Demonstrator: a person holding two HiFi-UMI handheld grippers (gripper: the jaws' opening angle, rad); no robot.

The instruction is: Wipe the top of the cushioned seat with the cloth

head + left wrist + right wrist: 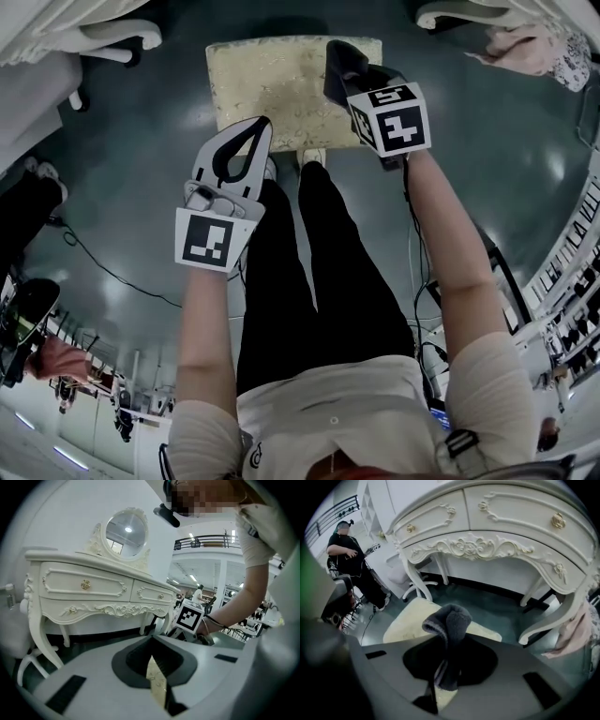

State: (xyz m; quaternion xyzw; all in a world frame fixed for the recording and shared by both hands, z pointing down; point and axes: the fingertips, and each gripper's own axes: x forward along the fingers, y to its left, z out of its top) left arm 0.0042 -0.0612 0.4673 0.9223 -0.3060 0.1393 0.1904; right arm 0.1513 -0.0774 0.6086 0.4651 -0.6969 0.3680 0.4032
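I'm holding the right gripper [342, 66] over the right side of the cushioned seat [267, 84], its jaws pinching a dark grey cloth [449, 620] that is sticking up in a fold between them; I cannot tell whether the cloth is touching the seat top. The left gripper [263, 124] is hovering at the seat's near left edge with its jaws pressed together on nothing. I'm seeing a white dressing table [497, 531] standing beyond the seat.

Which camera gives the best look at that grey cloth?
The right gripper view: the cloth stands bunched, clamped in the right gripper, above the seat. In the head view the gripper mostly hides it; the left gripper view does not show it.
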